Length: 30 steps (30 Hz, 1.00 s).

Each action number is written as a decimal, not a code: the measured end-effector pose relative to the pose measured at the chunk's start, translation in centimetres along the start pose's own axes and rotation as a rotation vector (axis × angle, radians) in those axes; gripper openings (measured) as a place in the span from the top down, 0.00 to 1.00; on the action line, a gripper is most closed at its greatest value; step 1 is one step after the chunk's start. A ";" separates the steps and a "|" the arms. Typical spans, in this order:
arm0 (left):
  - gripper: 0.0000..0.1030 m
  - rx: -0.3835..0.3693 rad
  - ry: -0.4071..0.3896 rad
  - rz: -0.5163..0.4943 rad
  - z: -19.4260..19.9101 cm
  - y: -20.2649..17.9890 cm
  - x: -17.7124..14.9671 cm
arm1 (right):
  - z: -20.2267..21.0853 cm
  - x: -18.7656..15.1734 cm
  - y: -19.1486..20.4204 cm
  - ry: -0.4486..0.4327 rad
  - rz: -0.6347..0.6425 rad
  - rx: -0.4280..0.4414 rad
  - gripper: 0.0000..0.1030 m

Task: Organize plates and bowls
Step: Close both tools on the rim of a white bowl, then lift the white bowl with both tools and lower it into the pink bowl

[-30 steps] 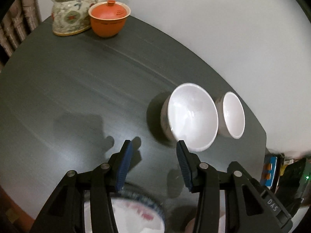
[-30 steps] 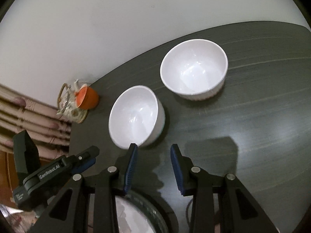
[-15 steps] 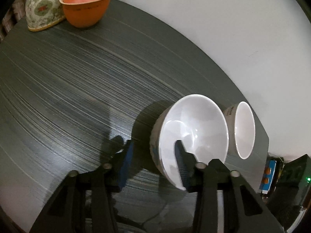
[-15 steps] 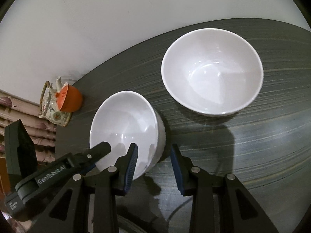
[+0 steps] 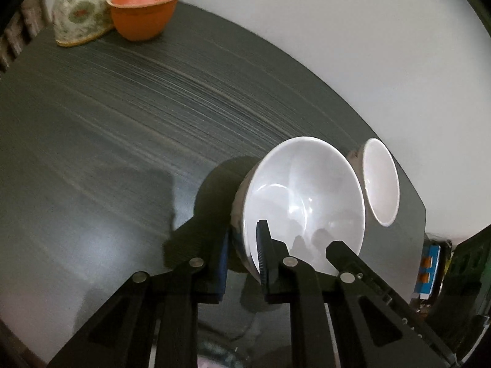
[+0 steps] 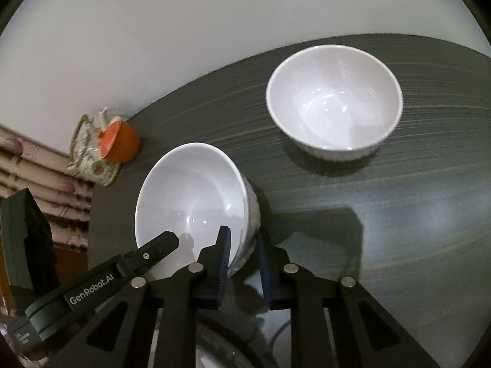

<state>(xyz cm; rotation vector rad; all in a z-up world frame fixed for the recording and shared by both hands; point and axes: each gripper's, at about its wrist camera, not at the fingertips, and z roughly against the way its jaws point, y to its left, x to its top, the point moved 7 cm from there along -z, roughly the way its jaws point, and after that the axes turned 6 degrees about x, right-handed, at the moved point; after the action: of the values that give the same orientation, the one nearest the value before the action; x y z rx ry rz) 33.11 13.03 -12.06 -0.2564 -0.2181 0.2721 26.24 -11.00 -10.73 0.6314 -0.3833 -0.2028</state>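
A white bowl (image 5: 307, 196) stands on the dark table (image 5: 122, 122). My left gripper (image 5: 242, 245) straddles its near-left rim, one finger inside and one outside, the jaws still apart. The same bowl shows in the right wrist view (image 6: 193, 199), where my right gripper (image 6: 244, 248) straddles its right rim the same way. A second white bowl (image 6: 334, 101) stands farther back on the right; in the left wrist view it (image 5: 380, 181) sits just behind the first.
A patterned teapot (image 5: 79, 15) and an orange lidded cup (image 5: 144, 12) stand at the table's far left corner. A plate with a dark rim (image 6: 221, 346) lies below the grippers at the near edge. A white wall backs the table.
Both grippers have moved forward and down onto the near bowl; each now has one finger inside its rim. The jaws have narrowed somewhat. The bowls have not moved.
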 end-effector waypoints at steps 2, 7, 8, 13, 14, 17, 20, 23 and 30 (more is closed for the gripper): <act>0.87 0.002 -0.016 -0.007 1.6 -0.2 -0.8 | 1.4 -1.0 0.6 -0.010 0.000 0.018 0.83; 0.87 0.017 -0.076 -0.019 5.8 -0.6 -3.8 | 5.2 -3.1 2.3 -0.052 0.035 0.037 0.83; 0.87 0.024 -0.090 -0.024 6.8 -0.7 -4.6 | 5.9 -3.5 2.6 -0.061 0.045 0.039 0.83; 0.87 0.024 -0.134 -0.044 10.8 -0.6 -7.5 | 10.1 -6.3 3.2 -0.103 0.085 0.042 0.83; 0.87 0.019 -0.138 -0.043 11.4 -0.5 -8.1 | 10.6 -6.7 3.0 -0.107 0.090 0.040 0.83; 0.87 0.016 -0.155 -0.070 12.8 -1.2 -10.7 | 12.6 -8.6 2.4 -0.129 0.076 0.042 0.82; 0.87 0.008 -0.168 -0.085 13.4 -1.7 -12.8 | 14.4 -10.2 1.4 -0.165 0.076 0.023 0.82; 0.87 -0.007 -0.170 -0.091 13.4 -2.6 -15.1 | 16.2 -11.7 0.1 -0.190 0.091 -0.010 0.82; 0.87 -0.046 -0.124 -0.139 12.5 -5.6 -19.4 | 18.8 -13.8 -3.3 -0.220 0.066 -0.064 0.82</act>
<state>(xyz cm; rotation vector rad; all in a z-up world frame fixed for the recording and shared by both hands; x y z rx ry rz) 13.09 4.91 -2.12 -0.2690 -0.3637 0.1452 5.81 -19.54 -2.76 0.5337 -0.6063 -0.2209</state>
